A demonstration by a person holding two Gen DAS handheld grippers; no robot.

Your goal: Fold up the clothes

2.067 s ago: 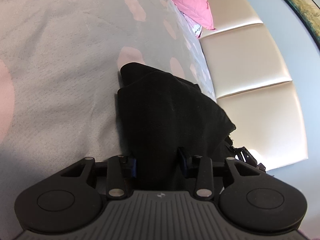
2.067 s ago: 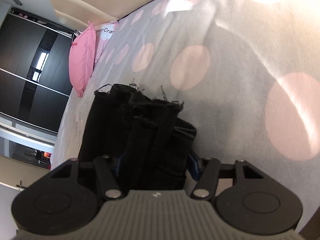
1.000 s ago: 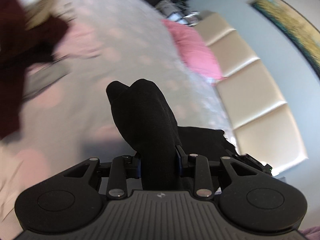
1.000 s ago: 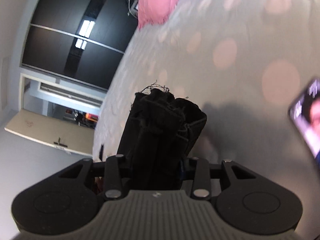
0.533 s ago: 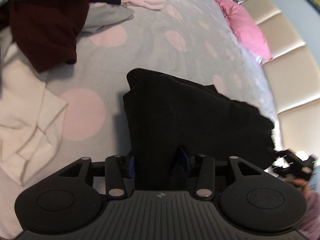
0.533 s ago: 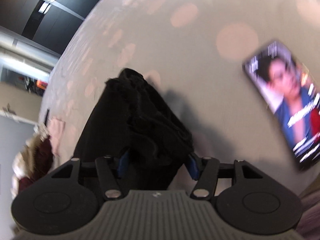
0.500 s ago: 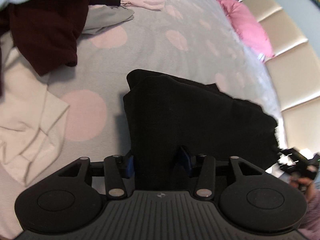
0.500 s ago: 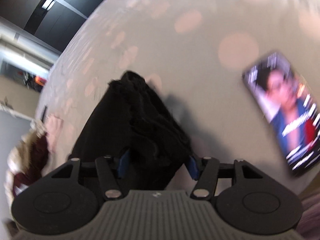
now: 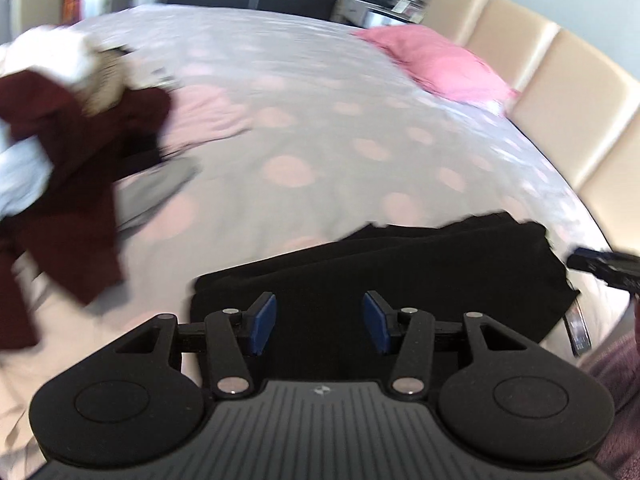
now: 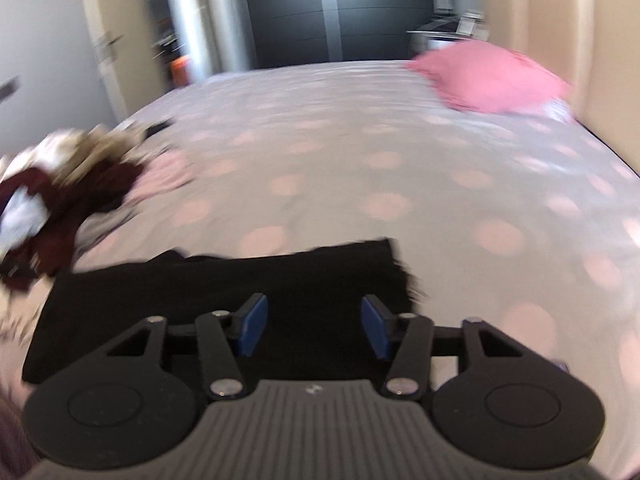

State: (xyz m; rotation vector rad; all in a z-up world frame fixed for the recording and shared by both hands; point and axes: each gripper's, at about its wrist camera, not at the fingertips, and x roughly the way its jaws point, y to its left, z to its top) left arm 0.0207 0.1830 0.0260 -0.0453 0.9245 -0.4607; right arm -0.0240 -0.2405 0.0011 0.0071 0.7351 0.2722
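My left gripper [image 9: 319, 322] hangs just above the near edge of the black garment [image 9: 420, 264], its blue pads [image 9: 262, 322] standing apart with nothing pinched between them; the jaws have just been opening, and the cloth shows in the gap below them rather than in their grip. My right gripper [image 10: 310, 322] is likewise released over the same black garment [image 10: 224, 284]. Its jaws have just been closing part-way, yet the pads [image 10: 250, 324] press on nothing, and the dark fabric lies under them.

The garment lies as a long, flat, folded band across the near part of the bed [image 9: 340, 120], on a grey cover dotted with pale pink circles. From the right wrist view its frayed end sits towards the right, just past my right pad.

To the left, well apart from the folded piece, a heap of unfolded clothes [image 9: 60, 152] rests on the cover: a dark maroon item, something white, a grey piece and a pale pink one. A pink pillow [image 9: 436, 64] leans near the padded cream headboard [image 9: 560, 92] at the far right. At the right edge of the left wrist view, the tip of my other gripper shows beside the garment's end, and a phone [image 9: 578, 330] lies just by that corner.
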